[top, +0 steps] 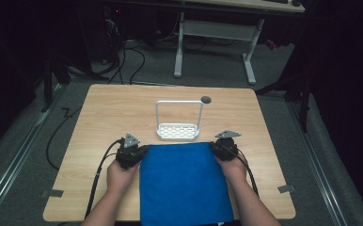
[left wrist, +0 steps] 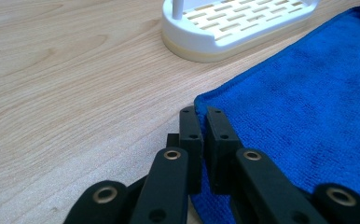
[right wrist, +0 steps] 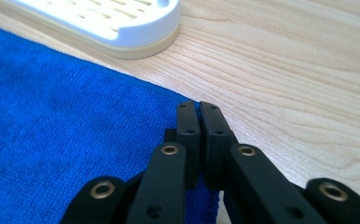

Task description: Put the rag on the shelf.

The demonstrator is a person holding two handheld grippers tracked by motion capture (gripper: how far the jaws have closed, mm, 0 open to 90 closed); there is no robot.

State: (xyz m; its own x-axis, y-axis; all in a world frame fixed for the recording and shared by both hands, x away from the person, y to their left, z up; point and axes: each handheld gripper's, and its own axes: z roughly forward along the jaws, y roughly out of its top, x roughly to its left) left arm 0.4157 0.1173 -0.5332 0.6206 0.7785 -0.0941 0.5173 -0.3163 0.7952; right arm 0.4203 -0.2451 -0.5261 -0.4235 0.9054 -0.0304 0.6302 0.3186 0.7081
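Note:
A blue cloth [top: 182, 181] lies flat on the wooden table [top: 104, 113], reaching its near edge. My left gripper [top: 139, 153] is shut on the cloth's far left corner [left wrist: 201, 100], its jaws pressed together around the blue edge [left wrist: 202, 114]. My right gripper [top: 215, 148] is shut on the far right corner, where a strip of blue cloth [right wrist: 196, 106] shows between the closed jaws [right wrist: 199, 109]. Both hands rest low on the table beside the cloth.
A white slotted rack base with a tall wire handle [top: 177, 129] stands just beyond the cloth's far edge, close to both grippers [left wrist: 234, 28] [right wrist: 117, 23]. A small dark round disc [top: 206, 99] sits behind it. Bare wood lies to the left and right.

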